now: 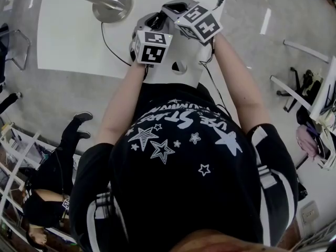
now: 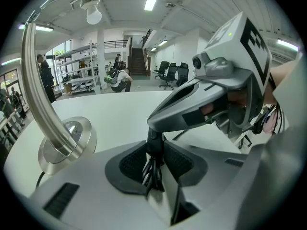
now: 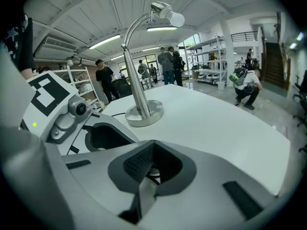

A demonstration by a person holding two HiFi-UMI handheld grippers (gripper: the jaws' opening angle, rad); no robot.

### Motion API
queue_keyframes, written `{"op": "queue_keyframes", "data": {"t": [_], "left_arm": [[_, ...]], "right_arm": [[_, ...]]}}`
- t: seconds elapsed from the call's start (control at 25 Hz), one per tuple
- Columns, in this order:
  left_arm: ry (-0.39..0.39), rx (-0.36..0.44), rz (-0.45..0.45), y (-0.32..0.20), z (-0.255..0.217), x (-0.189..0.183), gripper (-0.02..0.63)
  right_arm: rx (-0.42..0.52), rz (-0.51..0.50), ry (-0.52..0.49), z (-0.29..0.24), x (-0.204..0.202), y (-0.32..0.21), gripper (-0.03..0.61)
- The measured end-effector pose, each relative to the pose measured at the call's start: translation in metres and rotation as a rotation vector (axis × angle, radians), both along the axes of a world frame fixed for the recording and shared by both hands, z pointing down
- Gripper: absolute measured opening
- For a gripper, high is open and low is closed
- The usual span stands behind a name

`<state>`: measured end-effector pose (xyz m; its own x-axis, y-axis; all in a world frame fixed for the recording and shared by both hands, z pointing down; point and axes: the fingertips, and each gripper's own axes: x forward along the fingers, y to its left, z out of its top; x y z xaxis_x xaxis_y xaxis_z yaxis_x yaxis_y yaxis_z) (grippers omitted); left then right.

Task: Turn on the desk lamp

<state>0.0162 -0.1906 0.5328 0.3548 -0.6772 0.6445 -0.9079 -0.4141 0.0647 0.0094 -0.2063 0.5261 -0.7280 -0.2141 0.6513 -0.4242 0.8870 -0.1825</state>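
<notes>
Over white table | left gripper clamps black cord | right gripper pinched shut, tip touching cord

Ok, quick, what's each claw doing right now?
Left claw: closed on a black cord.
Right claw: jaws close together at that cord; whether it grips cannot be told.

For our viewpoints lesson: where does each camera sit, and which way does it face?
Head view: on the head, facing steeply down; torso, arms, left gripper, right gripper over the table.
Left gripper view: on that gripper, looking along its tongs, shut on a black cord; right gripper at right.
Right gripper view: on that gripper, facing the lamp; left gripper at left.
Shared: the lamp.
</notes>
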Motion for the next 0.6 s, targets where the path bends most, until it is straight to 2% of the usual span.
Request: {"op": "queue_keyframes", "data": {"t": [0.2, 0.6], "left_arm": [[0.003, 0.001, -0.006, 0.0003, -0.0002, 0.0001, 0.127], [0.003, -0.001, -0.007, 0.0008, 0.0015, 0.0008, 0.127]], "right_arm": [[-0.003, -0.005, 0.022, 0.0002, -0.0003, 0.0003, 0.005], [-0.039, 0.053, -0.020, 0.0039, 0.0032, -0.0010, 0.005]]}}
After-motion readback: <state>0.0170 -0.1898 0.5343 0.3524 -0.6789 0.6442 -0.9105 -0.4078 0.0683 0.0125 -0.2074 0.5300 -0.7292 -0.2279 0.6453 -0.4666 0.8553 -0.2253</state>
